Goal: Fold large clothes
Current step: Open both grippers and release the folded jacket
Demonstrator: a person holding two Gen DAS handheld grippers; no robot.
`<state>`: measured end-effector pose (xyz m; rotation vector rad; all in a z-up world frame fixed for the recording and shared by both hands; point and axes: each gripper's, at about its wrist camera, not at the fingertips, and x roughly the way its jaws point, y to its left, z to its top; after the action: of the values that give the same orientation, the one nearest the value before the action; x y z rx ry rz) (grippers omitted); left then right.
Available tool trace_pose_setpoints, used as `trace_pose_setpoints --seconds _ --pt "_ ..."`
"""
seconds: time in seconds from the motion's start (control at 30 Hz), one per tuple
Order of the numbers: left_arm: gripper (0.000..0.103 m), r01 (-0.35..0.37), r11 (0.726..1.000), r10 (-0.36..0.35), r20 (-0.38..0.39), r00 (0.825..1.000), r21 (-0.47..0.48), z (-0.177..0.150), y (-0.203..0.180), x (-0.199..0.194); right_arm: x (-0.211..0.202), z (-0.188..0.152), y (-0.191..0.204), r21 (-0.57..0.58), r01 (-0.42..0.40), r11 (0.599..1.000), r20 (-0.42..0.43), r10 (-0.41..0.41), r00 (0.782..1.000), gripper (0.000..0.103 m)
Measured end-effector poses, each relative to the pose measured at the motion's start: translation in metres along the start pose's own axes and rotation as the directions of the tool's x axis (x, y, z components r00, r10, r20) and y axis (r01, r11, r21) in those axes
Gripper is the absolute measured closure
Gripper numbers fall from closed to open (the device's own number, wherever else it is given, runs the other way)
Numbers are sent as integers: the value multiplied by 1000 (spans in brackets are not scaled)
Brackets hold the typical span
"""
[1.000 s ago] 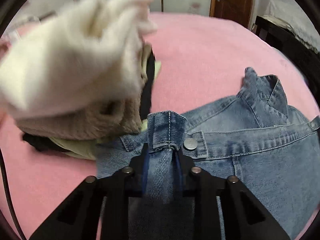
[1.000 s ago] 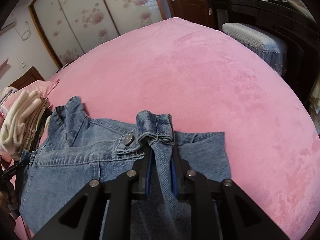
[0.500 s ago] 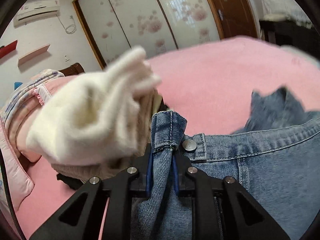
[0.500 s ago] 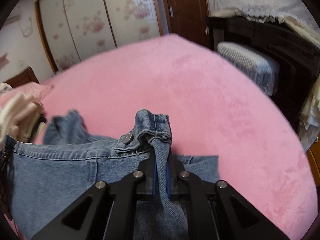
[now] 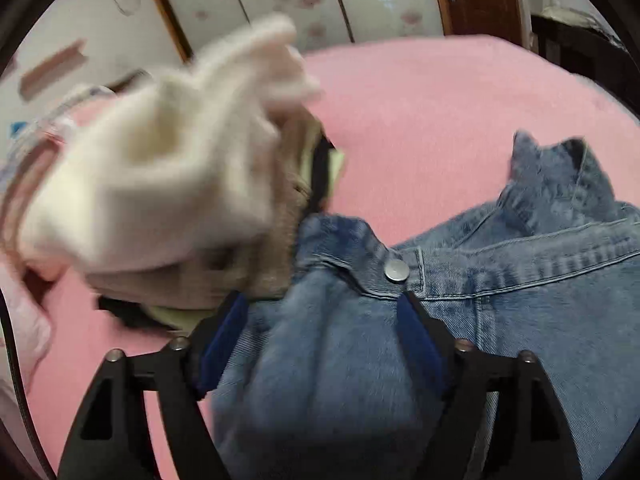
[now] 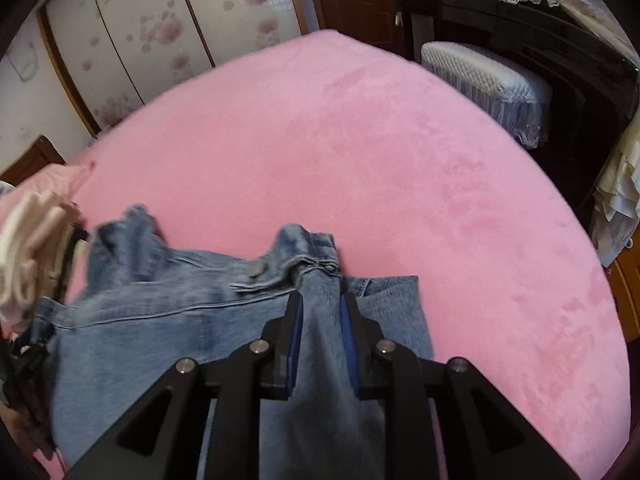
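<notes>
A blue denim jacket lies on the pink bed, its collar standing up at the right. My left gripper is open, its jaws spread wide around a bunched denim edge near a metal button. In the right wrist view the jacket spreads to the left. My right gripper has its jaws slightly apart, with a denim fold still between the pads.
A stack of folded clothes topped by a cream fluffy garment sits right beside the left gripper; it also shows in the right wrist view. Bare pink bed lies beyond. A dark cabinet and white quilted stool stand past the bed's right edge.
Both grippers have lowered toward the bed. The left jaws have opened wide off the denim. The right jaws have parted a little around the fold.
</notes>
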<state>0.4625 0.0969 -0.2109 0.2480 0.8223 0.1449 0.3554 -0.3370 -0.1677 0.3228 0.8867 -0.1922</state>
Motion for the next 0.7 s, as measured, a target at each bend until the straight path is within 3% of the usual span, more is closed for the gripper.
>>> trace_pose_setpoints --seconds 0.1,0.17,0.3,0.33,0.47,0.57,0.63,0.7 --pt "23 0 1000 0 95 995 0 -9 -5 -51 -34 -9 14 -27 0 1000 81 2 997 74" --pt "17 29 1000 -28 131 991 -2 -17 -9 -77 -54 -24 31 -54 -62 997 115 68 991 70" --pt "16 36 999 -31 131 991 -39 -56 -19 -111 -66 -76 82 -146 -184 972 43 192 980 70" --pt "17 25 999 -19 125 992 -48 -66 -16 -116 -66 -93 94 -182 -179 967 36 188 981 70" --pt "17 -52 994 55 25 998 -99 -118 -1 -102 -57 -150 118 -335 -47 941 55 70 996 70" --pt "15 -124 984 114 -81 990 -132 -148 22 -78 -51 -168 97 -347 19 938 62 3 998 73" --pt "13 -92 978 76 -97 992 -185 -159 41 -70 -57 -168 73 -323 65 944 103 -33 994 73" --pt "10 -55 967 29 -106 994 -250 -163 60 -66 -60 -162 43 -291 186 938 142 -150 978 73"
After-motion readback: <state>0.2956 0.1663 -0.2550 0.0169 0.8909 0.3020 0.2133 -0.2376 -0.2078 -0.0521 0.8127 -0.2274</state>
